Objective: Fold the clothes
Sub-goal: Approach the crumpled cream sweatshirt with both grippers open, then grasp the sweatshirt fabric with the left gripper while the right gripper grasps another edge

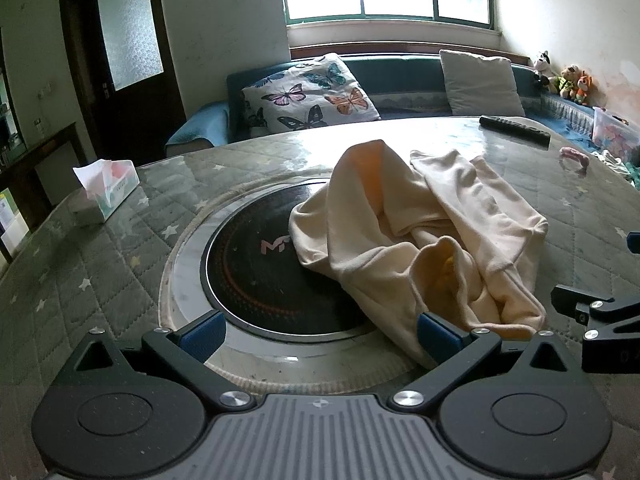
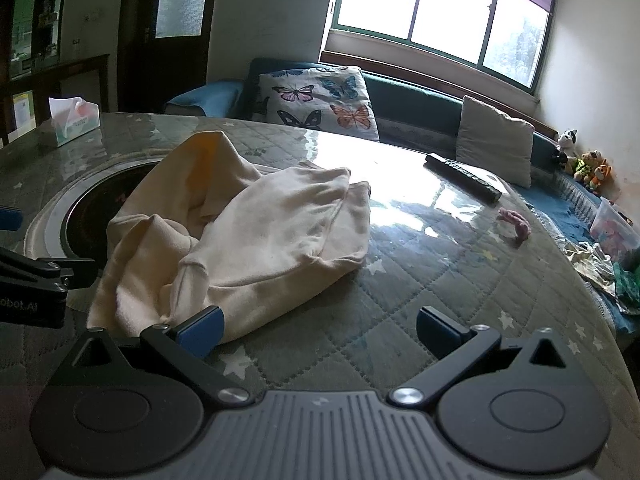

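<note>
A cream garment (image 1: 424, 232) lies crumpled in a heap on the quilted table (image 1: 100, 272), partly over the round black hob (image 1: 256, 264). It also shows in the right wrist view (image 2: 248, 232). My left gripper (image 1: 320, 334) is open and empty, its right fingertip touching the garment's near edge. My right gripper (image 2: 320, 330) is open and empty, its left fingertip at the garment's near right corner. The right gripper shows at the right edge of the left wrist view (image 1: 600, 312); the left gripper shows at the left edge of the right wrist view (image 2: 36, 280).
A tissue box (image 1: 106, 192) stands at the table's far left. A black remote (image 1: 516, 128) and a small pink item (image 1: 576, 158) lie at the far right. A sofa with a butterfly cushion (image 1: 308, 94) runs behind the table. A plastic bin (image 2: 616, 228) sits at the right.
</note>
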{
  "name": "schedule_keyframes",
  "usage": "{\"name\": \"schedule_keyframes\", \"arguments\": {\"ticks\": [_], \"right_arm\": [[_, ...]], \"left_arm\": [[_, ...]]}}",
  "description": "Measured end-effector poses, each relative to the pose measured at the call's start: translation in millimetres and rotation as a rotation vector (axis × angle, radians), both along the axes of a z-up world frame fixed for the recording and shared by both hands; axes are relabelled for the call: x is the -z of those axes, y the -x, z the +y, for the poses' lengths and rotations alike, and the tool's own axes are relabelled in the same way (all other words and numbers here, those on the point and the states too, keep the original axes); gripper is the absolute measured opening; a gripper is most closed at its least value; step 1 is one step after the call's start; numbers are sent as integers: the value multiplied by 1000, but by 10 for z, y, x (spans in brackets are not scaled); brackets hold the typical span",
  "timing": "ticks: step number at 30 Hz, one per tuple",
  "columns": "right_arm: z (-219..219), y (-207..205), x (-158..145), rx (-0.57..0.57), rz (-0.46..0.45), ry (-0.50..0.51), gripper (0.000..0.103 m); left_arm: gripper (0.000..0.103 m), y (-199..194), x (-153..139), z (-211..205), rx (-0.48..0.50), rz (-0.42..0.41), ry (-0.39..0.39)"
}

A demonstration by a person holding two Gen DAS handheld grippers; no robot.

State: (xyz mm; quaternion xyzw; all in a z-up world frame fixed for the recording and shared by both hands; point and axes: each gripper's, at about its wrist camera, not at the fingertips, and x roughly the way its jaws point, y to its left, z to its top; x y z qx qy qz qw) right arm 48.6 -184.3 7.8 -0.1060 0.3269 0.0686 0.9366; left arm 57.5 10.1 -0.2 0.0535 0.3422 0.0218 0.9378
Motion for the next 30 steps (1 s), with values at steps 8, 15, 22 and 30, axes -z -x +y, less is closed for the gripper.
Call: {"name": "schedule_keyframes", "arguments": {"ticks": [8,15,22,30], "right_arm": [[8,-82,-8,-5,-1,-6,103],[7,-162,-29,-14,-10,-12,103],[-13,-268,-45,-28,-14,-29,103],[-30,-485,-111,-68,-18,-44,103]], "left_arm": [[103,-79,-4,7,5,-1,-6],[103,-157,-8,9,10,-2,-14],[103,-284,-64,17,15,-17,-23],[102,-561,-225,28,34,-70,-41]]}}
